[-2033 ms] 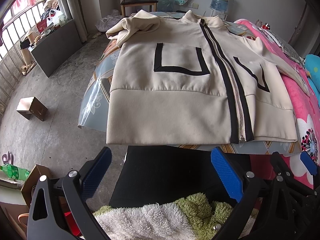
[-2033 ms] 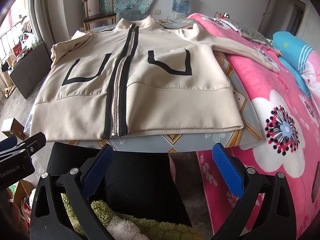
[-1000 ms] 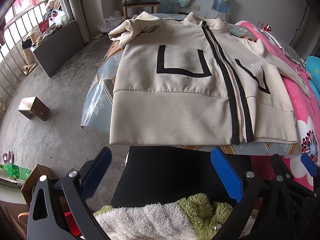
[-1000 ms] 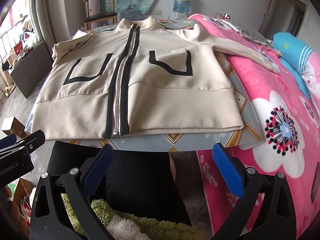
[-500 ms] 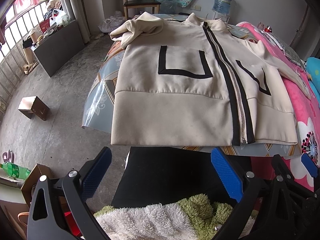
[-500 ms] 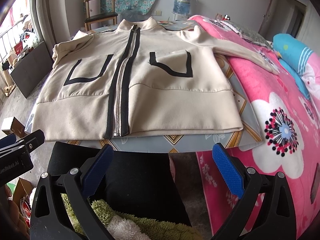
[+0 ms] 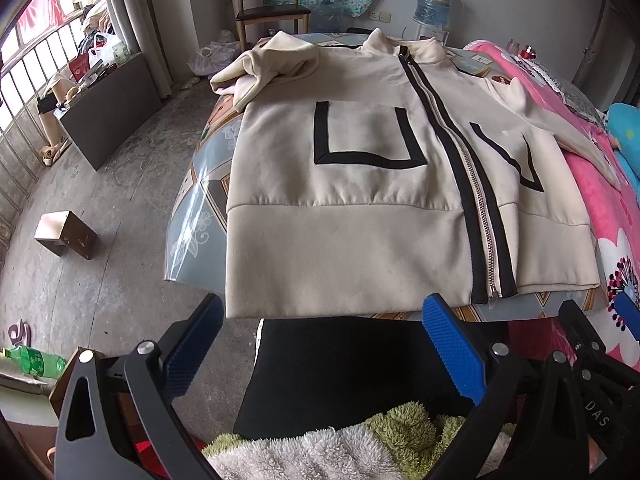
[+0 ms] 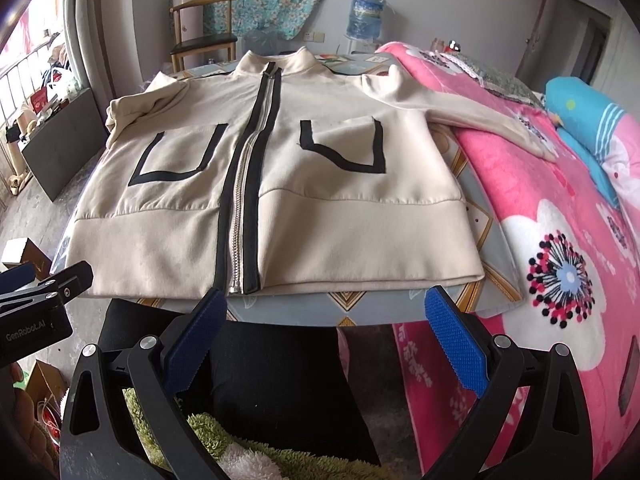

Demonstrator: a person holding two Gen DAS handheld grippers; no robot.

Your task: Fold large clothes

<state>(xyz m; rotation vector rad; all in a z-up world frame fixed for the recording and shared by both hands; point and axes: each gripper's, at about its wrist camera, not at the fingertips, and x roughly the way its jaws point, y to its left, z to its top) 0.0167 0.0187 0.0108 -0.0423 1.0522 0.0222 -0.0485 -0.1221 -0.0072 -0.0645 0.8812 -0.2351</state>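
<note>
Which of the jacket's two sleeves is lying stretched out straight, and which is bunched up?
The sleeve on the jacket's right side lies stretched out across the pink blanket. The other sleeve, toward the window side, is bunched up by the shoulder.

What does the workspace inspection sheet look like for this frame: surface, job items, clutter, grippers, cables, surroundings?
Surface: table with patterned cover, beside a pink blanket.
Job's things: cream jacket flat, zipped, front up; one sleeve bunched, other sleeve stretched onto the blanket.
Clutter: nothing seen on the table besides the jacket.
Grippers: left gripper and right gripper open, short of the hem, holding nothing.
Cables: nothing seen.
Surroundings: chair, water jug, box on the floor.
</note>
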